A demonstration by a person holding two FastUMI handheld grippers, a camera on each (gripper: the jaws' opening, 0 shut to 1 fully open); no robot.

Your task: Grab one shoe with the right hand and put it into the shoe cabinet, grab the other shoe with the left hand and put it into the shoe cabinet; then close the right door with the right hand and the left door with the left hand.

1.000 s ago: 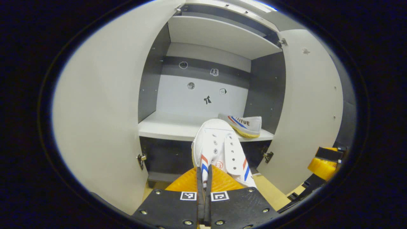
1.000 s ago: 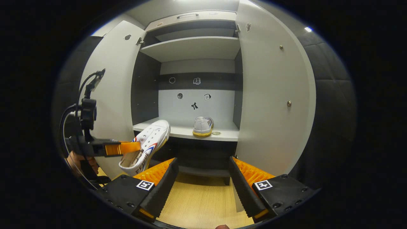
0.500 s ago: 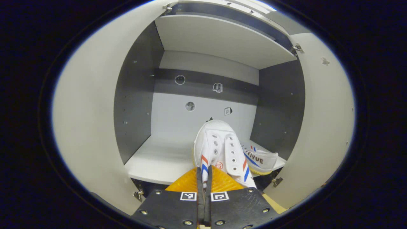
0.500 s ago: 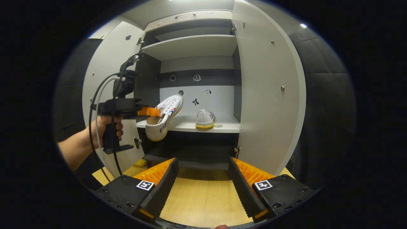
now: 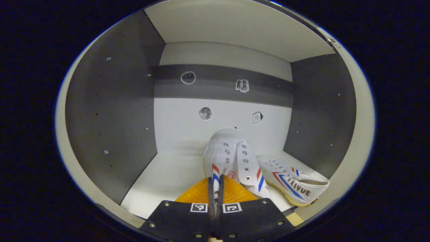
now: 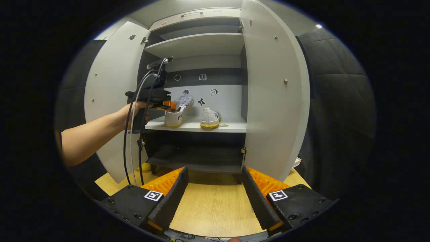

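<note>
Left gripper view: you've carried the second shoe (image 5: 231,158), clamped in the left gripper (image 5: 215,201), over the shelf (image 5: 161,178) beside the first shoe (image 5: 292,183); release next, while the right gripper (image 6: 213,198) waits, jaws apart.

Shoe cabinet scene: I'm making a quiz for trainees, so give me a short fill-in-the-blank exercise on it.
1. The left gripper is shut on a ____.
2. The other shoe already sits on the cabinet's ____.
3. The right gripper has its jaws ____ and holds nothing.
4. Both cabinet doors, left door and right door, stand ____.

Missing words: shoe; shelf; open; open
</note>
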